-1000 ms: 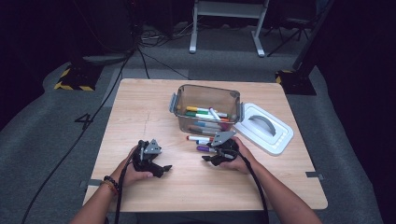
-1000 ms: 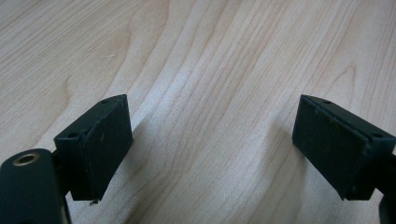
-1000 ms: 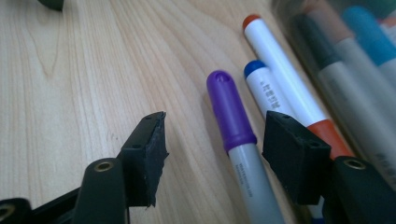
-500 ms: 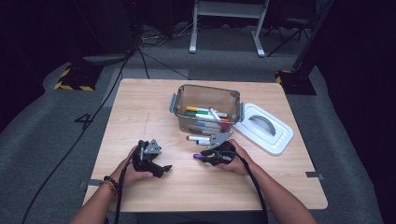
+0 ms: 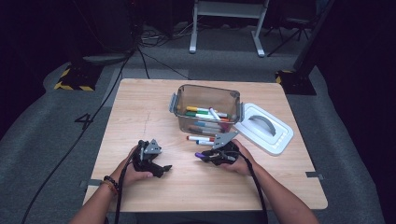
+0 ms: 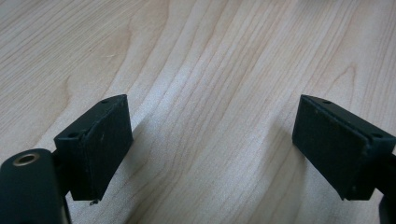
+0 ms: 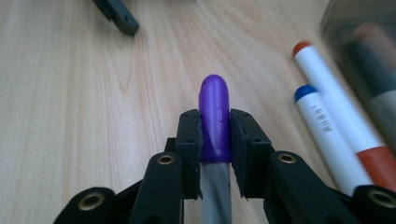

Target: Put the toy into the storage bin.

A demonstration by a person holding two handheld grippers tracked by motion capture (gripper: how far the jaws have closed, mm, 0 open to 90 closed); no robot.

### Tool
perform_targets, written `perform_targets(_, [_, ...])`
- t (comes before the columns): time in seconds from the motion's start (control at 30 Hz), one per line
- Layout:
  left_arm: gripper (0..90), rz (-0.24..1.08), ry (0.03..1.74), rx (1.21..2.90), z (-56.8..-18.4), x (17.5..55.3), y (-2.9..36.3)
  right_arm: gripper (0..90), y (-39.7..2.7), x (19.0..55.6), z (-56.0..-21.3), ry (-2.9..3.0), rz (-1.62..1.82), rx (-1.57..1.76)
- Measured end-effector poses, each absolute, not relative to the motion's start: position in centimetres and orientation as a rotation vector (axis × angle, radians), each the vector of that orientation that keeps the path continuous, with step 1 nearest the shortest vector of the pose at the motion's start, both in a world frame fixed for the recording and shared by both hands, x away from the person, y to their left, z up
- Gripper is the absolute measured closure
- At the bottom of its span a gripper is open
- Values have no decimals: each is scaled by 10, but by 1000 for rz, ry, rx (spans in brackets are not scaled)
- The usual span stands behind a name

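The purple marker (image 7: pixel 215 122) sits squeezed in the right gripper (image 7: pixel 215 140), low over the wooden table (image 5: pixel 140 107), its jaws having just closed on it. Two more markers (image 7: pixel 334 135) lie beside it, near the clear box (image 5: pixel 205 95). The left gripper (image 6: pixel 212 140) rests wide open, holding nothing.

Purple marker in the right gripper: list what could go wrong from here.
1. The right gripper clamps the purple marker at its cap, so the grey barrel might pull out.
2. The red marker and blue marker lie close beside it and could get knocked on the lift.
3. The bin already holds markers, so a drop might bounce.
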State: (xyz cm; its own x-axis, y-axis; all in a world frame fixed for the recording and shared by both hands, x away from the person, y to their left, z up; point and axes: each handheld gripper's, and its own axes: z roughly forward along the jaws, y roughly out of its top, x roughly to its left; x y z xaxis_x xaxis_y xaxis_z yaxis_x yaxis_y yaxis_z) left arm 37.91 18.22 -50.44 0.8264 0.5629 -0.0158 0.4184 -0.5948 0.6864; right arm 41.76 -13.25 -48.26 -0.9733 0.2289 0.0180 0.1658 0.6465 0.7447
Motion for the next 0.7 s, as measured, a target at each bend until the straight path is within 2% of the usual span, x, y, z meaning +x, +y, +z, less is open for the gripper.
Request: perform_targets(0.7, [124,264,713,2293,-504,379,182,749,-178,395,-397,2521,1416,329])
